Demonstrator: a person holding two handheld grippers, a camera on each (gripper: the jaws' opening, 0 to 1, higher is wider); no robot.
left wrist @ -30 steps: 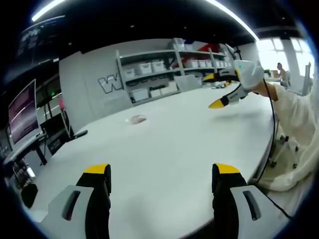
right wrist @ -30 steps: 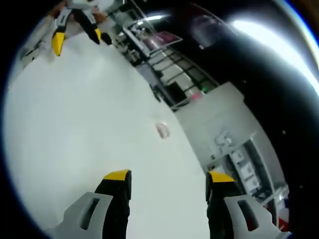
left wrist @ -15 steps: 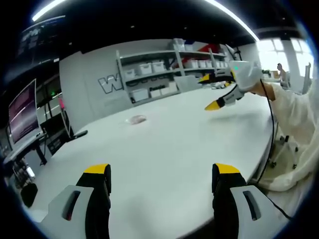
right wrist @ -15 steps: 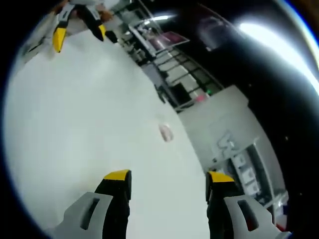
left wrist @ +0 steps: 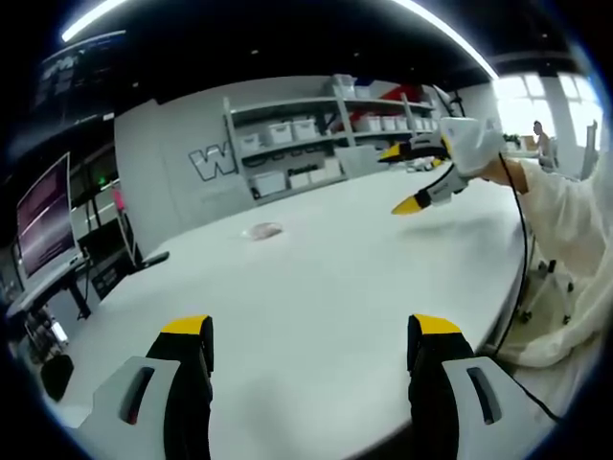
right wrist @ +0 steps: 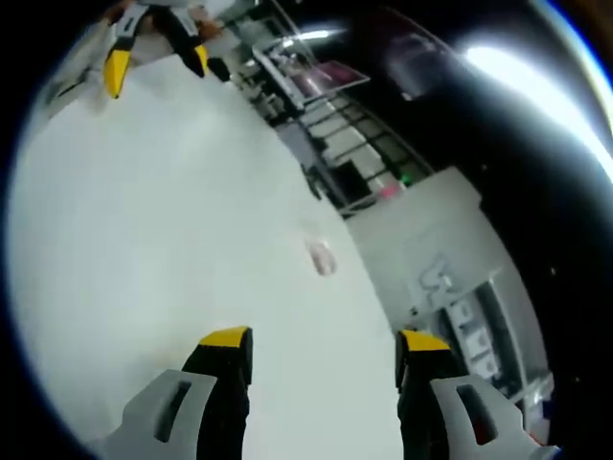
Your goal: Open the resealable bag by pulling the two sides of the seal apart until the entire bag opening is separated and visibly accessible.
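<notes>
A small clear resealable bag [left wrist: 261, 230] with something pinkish inside lies flat on the white table [left wrist: 326, 278], far from both grippers; it also appears in the right gripper view as the bag [right wrist: 321, 257]. My left gripper [left wrist: 308, 331] is open above the table's near edge, nothing between its yellow-tipped jaws. My right gripper [right wrist: 324, 341] is open too and holds nothing. In the left gripper view the right gripper [left wrist: 407, 178] hovers over the table at the upper right, held by a hand in a white sleeve. The left gripper [right wrist: 153, 57] shows at the upper left of the right gripper view.
Shelves with white bins [left wrist: 306, 144] stand behind the table against a grey wall. A monitor [left wrist: 43, 216] and desks stand to the left. A cable [left wrist: 522, 259] hangs from the right gripper along the table's right edge, beside the person's white sleeve [left wrist: 565, 240].
The right gripper has drifted a little up and left over the table; the right gripper view has tilted slightly. The left gripper and the bag stay where they were.
</notes>
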